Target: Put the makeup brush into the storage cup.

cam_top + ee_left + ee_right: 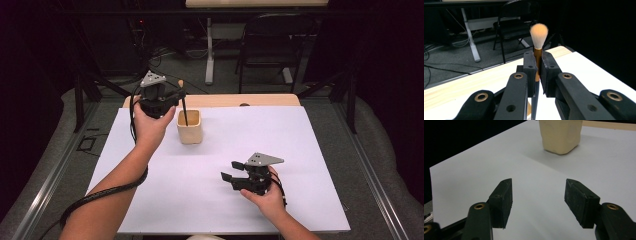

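High view: left gripper, upper left of centre, is clamping a makeup brush by its gold ferrule, bristles up, handle dipping into the beige cup just right of it. Right gripper, lower right of centre, is idling with jaws apart and nothing between them, well away from the cup. Judgement: handle is looking slightly tilted; keeping it clear of the rim and lowering straight should avoid tipping the light cup.
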{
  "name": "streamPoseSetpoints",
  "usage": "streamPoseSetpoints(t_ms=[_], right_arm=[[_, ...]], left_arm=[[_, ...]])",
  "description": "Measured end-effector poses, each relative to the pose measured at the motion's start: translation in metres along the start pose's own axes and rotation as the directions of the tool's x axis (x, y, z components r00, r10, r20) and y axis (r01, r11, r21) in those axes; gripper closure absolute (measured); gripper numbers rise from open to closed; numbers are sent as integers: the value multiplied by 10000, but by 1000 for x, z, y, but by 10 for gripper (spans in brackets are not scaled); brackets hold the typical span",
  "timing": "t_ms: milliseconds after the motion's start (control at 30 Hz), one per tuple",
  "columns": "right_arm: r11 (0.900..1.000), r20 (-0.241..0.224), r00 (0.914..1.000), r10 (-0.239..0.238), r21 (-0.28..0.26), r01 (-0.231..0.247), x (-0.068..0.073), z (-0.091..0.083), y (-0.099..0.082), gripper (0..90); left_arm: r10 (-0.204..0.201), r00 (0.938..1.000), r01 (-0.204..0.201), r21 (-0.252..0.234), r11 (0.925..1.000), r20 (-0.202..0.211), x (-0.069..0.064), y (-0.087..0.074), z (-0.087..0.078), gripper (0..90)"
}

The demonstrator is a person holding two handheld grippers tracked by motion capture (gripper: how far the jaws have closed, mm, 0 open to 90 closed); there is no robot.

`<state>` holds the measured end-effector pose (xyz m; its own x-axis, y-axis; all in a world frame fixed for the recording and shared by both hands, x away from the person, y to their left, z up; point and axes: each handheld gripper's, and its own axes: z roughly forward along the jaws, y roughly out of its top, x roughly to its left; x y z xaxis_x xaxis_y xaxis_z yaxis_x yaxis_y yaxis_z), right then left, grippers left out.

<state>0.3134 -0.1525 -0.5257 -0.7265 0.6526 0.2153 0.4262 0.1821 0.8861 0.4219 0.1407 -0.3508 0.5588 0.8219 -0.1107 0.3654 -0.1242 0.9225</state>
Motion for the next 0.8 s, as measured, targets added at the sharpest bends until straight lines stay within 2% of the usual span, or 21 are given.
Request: streamPoseSetpoints(t_ms=[333, 533, 733, 800], right_arm=[[9999, -68, 9999, 83, -79, -83, 1, 2, -1, 393], [9998, -35, 9999, 103, -155, -104, 1, 2, -1, 393], [9998, -61, 9998, 164, -73, -164, 0, 2, -2, 393], [10000, -37, 10000, 51, 69, -51, 0, 1, -1, 393]], left_arm=[[-243, 9992, 238, -163, 9996, -302, 2, 2, 12, 833], [-241, 9983, 235, -108, 9997, -540, 5, 2, 18, 833], [-302, 9970, 292, -158, 9995, -707, 7, 0, 22, 834], [-325, 9963, 309, -214, 9993, -794, 8, -1, 24, 834]])
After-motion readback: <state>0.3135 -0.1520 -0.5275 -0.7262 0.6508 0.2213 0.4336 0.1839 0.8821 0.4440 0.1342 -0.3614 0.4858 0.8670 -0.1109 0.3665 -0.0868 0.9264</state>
